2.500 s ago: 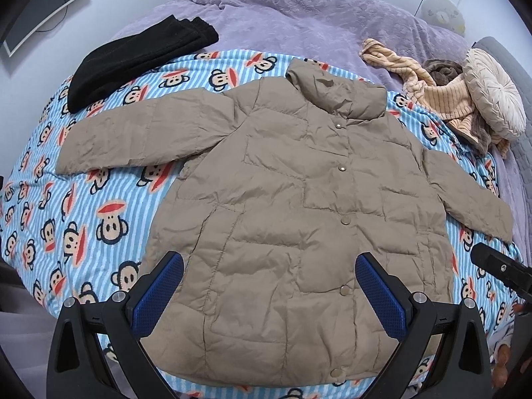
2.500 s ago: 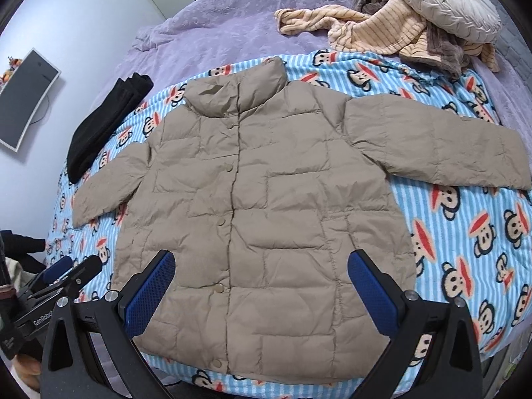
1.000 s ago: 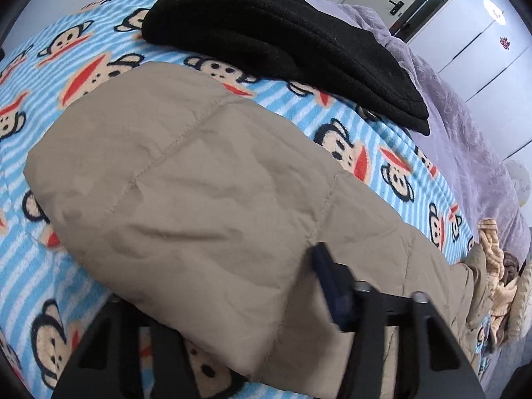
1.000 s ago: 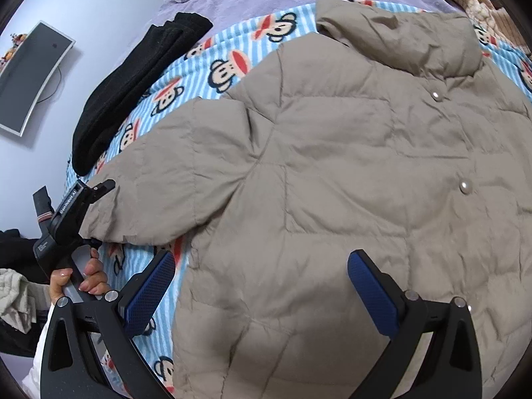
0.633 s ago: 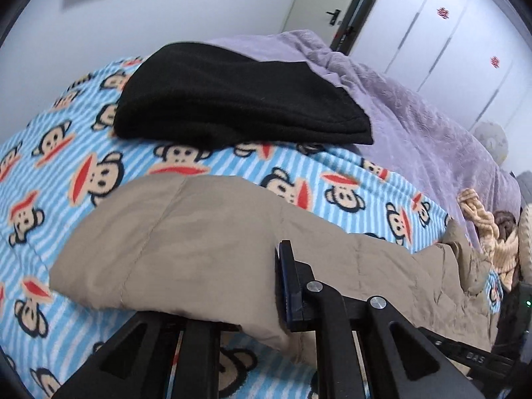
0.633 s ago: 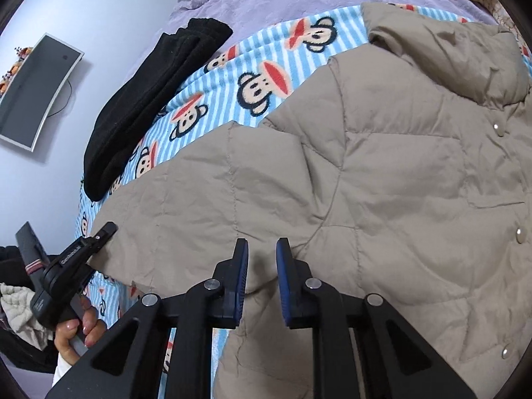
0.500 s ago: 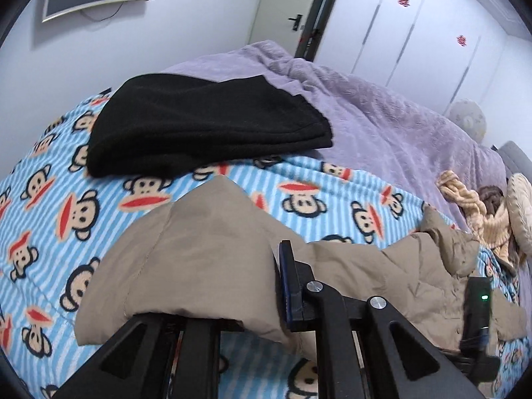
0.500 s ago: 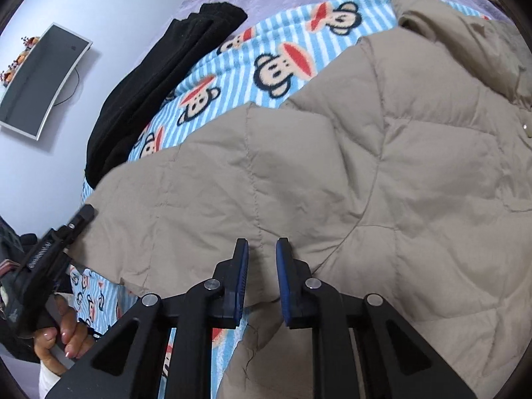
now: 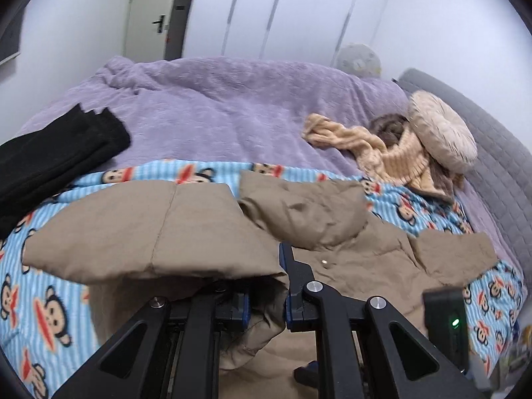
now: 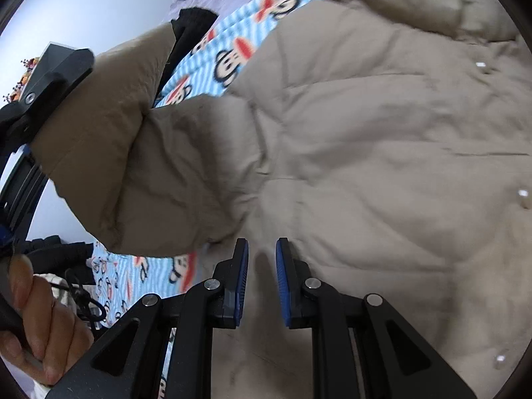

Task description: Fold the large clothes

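Note:
A large beige padded jacket [image 9: 359, 249] lies front up on a monkey-print blanket [image 9: 43, 302] on the bed. My left gripper [image 9: 266, 286] is shut on the cuff end of the jacket's left sleeve [image 9: 159, 232] and holds it lifted and folded over toward the jacket body. My right gripper [image 10: 261, 266] is shut on the jacket fabric [image 10: 382, 153] near the armpit, where the sleeve [image 10: 159, 173] meets the body. The left gripper's body [image 10: 50, 79] shows at the left edge of the right wrist view, with the sleeve draped over it.
Folded black clothes [image 9: 50, 163] lie at the blanket's far left. A purple bedspread [image 9: 232, 106] covers the far bed. A heap of tan knitwear [image 9: 382, 156] and a round cream cushion [image 9: 442, 133] lie at the far right by a grey headboard [image 9: 492, 153].
The left gripper has lifted the sleeve and carried it rightward over the jacket body. The right gripper has stayed shut near the armpit, and the sleeve now bulges above it.

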A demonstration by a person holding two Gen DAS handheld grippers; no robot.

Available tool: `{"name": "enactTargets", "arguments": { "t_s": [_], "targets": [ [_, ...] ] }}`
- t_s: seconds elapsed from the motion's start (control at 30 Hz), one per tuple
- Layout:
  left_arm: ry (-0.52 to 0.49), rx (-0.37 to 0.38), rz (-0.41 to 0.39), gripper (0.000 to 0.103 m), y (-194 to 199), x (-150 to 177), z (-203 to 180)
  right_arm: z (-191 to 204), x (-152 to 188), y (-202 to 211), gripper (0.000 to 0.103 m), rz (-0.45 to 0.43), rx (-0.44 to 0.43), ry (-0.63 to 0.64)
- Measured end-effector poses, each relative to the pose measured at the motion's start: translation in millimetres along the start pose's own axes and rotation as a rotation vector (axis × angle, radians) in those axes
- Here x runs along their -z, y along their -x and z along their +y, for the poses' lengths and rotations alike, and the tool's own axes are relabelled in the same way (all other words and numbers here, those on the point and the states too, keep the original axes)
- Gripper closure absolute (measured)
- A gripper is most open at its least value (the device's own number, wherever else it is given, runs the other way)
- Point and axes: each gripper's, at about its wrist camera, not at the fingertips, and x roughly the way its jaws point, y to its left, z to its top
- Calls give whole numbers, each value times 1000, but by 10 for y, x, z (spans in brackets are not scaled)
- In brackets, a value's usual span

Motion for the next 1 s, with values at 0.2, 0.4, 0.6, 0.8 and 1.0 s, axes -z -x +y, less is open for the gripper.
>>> {"name": "enactTargets", "arguments": {
  "t_s": [0.2,0.4,0.6,0.8,1.0],
  "targets": [
    [-99,7,230,87,-776,627,-710,-955,213,841,84,-110,216,-85],
    [-131,-45,317,87,-806,969,-685,-1462,337,1043,84,-122,235,-163],
    [-107,-59,284,50,-310,909,-457,-1434,261,1061,84,-134,221,-148],
    [38,-160,210,18,124,721,288,-1081,91,1139,72,-162,247,-4],
    [438,-131,256,18,-141,655,1573,-223,47,985,10,-216,335,328]
  ]
}}
